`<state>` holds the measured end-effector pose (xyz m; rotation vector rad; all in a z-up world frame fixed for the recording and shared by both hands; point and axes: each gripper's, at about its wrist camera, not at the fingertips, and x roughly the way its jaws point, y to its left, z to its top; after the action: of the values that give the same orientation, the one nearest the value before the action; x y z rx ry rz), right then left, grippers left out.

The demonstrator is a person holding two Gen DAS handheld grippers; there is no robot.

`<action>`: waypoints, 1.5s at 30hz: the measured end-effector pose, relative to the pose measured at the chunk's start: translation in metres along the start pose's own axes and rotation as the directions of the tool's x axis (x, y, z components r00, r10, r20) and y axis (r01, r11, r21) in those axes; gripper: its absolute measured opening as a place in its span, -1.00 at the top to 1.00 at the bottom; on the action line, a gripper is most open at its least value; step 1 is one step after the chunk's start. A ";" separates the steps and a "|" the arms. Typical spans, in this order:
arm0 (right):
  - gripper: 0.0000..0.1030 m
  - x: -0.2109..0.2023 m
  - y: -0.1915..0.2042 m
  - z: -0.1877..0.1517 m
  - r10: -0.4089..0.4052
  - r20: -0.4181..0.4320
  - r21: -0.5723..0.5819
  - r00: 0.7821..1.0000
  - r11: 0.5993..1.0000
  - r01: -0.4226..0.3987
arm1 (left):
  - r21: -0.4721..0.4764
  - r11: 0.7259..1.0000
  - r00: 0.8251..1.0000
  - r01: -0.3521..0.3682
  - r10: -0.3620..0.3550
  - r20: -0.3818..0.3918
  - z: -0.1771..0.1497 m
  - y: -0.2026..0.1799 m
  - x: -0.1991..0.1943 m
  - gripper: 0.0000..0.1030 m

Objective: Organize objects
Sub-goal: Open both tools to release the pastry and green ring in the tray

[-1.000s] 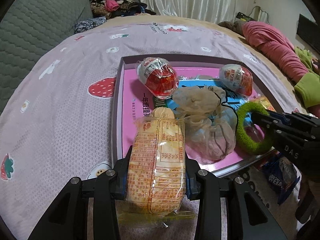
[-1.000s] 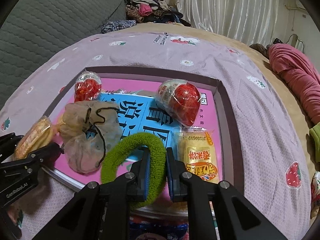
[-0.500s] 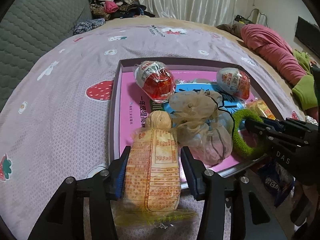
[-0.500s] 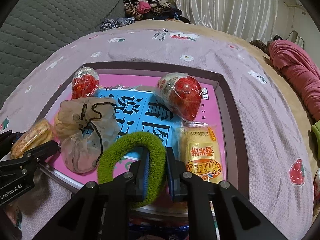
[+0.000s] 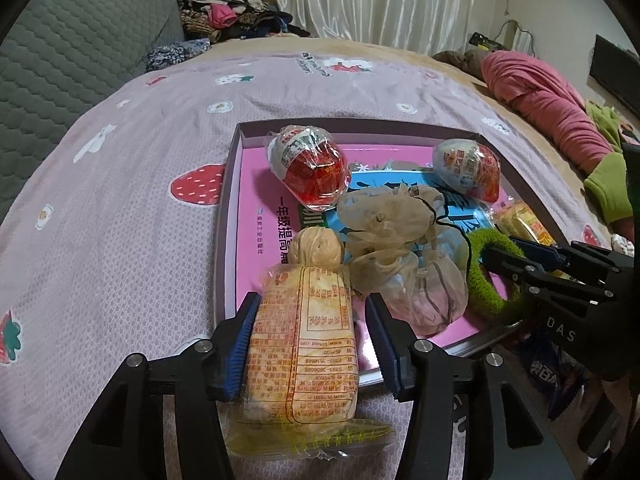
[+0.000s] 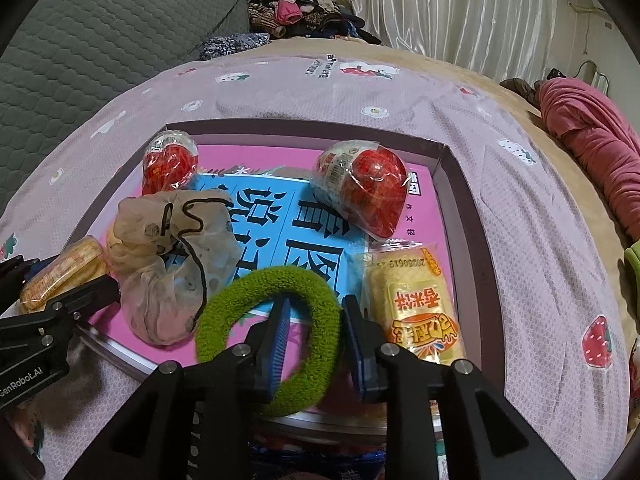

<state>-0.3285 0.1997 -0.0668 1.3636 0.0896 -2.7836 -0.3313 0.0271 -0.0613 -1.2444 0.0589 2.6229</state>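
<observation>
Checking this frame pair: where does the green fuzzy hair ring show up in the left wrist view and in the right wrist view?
Left wrist view: the green hair ring sits at the right edge of the tray, partly hidden behind the right gripper.
Right wrist view: the ring is bottom centre, its right side between the right gripper's open pads.
Shared landmark: the crumpled sheer pouch with black cord, directly left of the ring in both views.
</observation>
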 end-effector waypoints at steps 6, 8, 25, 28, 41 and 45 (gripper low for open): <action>0.32 -0.001 0.000 -0.001 -0.002 0.001 0.005 1.000 1.000 0.002 | 0.001 1.000 1.000 0.000 0.000 0.000 0.002 0.001 0.002 -0.13; 0.27 -0.001 0.000 -0.001 -0.003 0.004 0.007 1.000 1.000 0.003 | -0.004 1.000 1.000 0.006 -0.006 0.003 0.003 0.002 0.002 -0.16; -0.18 -0.013 -0.002 0.002 -0.008 0.029 0.021 1.000 1.000 0.008 | -0.024 1.000 0.999 -0.006 0.007 0.038 0.008 0.009 -0.010 -0.42; -0.21 -0.018 -0.003 0.003 -0.007 0.036 0.024 0.999 1.000 0.007 | -0.022 1.000 0.999 -0.016 0.017 0.044 0.009 0.008 -0.014 -0.55; -0.62 -0.051 -0.010 0.006 0.001 0.069 0.057 0.998 0.998 -0.005 | -0.018 0.998 0.995 -0.064 0.066 0.072 0.015 0.002 -0.047 -0.60; -0.78 -0.064 -0.011 0.005 -0.012 0.080 0.051 0.997 0.999 0.008 | -0.020 0.997 0.993 -0.077 0.079 0.090 0.017 0.000 -0.060 -0.61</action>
<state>-0.2943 0.2105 -0.0126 1.2627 0.0234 -2.8632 -0.3074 0.0180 -0.0040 -1.1486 0.0721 2.7484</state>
